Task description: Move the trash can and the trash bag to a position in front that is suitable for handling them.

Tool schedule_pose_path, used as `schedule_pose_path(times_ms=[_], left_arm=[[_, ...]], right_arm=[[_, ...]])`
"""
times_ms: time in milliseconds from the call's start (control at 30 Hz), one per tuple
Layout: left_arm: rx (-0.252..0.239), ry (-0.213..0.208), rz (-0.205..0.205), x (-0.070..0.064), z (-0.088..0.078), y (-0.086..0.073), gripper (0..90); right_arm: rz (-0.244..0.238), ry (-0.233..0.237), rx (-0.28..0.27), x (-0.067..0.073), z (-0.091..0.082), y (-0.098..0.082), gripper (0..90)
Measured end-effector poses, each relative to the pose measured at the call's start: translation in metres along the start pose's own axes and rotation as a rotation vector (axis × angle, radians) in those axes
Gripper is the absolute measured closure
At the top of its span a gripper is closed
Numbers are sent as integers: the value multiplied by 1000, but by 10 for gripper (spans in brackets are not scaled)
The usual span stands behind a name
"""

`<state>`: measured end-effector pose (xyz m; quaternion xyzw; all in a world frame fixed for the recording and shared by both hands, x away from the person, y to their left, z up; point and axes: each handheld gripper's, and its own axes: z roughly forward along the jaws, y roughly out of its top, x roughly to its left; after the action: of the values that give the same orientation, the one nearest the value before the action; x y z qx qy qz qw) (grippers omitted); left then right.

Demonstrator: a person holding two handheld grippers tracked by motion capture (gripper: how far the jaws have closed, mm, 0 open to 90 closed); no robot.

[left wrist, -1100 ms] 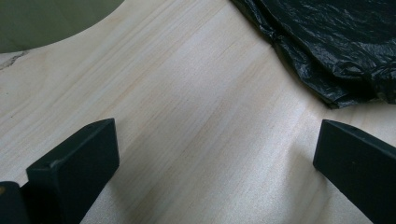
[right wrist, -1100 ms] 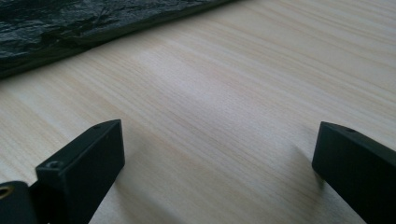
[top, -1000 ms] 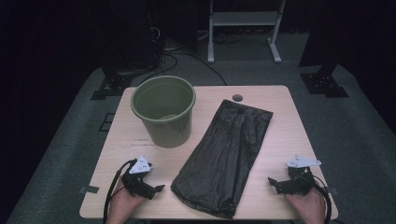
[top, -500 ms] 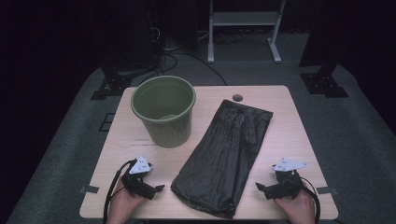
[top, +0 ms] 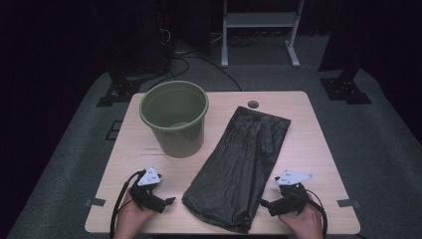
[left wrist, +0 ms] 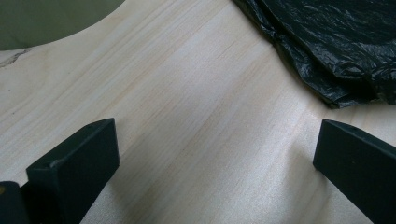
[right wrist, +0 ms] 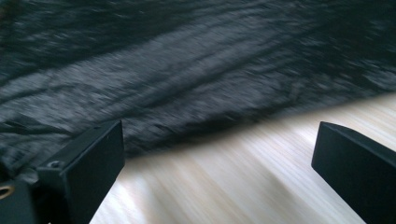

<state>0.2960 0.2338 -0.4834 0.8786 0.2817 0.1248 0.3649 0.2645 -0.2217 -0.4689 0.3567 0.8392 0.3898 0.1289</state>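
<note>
Right hand-held gripper (top: 264, 203) nearing black bin bag (top: 239, 164) on table (top: 318, 149).
Both jaws wide, empty; left hand-held gripper (top: 169, 201) apart. Pinch one top layer at edge, lift slow.

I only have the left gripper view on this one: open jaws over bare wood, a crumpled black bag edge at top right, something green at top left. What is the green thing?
Observer: A green bucket, standing upright on the table, left of the black bag.
Operator: How does the bag lie overall?
Observer: Flat and lengthwise, running from near the table's far edge to its near edge, apart from the bucket.
Operator: Where is the right gripper?
Observer: The right gripper sits low at the bag's near right edge, pointing toward it.
Operator: Is it gripping the bag?
Observer: No. In the right gripper view its jaws stand wide apart over bare wood, with the bag's edge just ahead.
</note>
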Motion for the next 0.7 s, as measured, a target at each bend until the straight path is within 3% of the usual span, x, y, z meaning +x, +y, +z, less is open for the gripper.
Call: schedule_pose_path(times_ms=[133, 300, 467, 500, 533, 600, 633, 667, 700], left_arm=[[0, 0, -1, 0, 0, 0, 0], [0, 0, -1, 0, 0, 0, 0], [0, 0, -2, 0, 0, 0, 0], [0, 0, -2, 0, 0, 0, 0], [1, 1, -3, -1, 0, 0, 0], [0, 1, -4, -1, 0, 0, 0], [0, 1, -4, -1, 0, 0, 0], [-1, 2, -5, -1, 0, 0, 0], [-1, 2, -5, -1, 0, 0, 0]], right_arm=[[-22, 31, 2, 12, 8, 5, 12], [-48, 53, 16, 21, 16, 9, 83], [-74, 39, 50, 26, 24, 10, 251], [-74, 39, 50, 26, 24, 10, 251], [-90, 17, 67, 27, 27, 10, 373], [-95, 23, 55, 27, 26, 10, 489], [-95, 23, 55, 27, 26, 10, 489], [-117, 16, 50, 28, 25, 10, 655], [-117, 16, 50, 28, 25, 10, 655]])
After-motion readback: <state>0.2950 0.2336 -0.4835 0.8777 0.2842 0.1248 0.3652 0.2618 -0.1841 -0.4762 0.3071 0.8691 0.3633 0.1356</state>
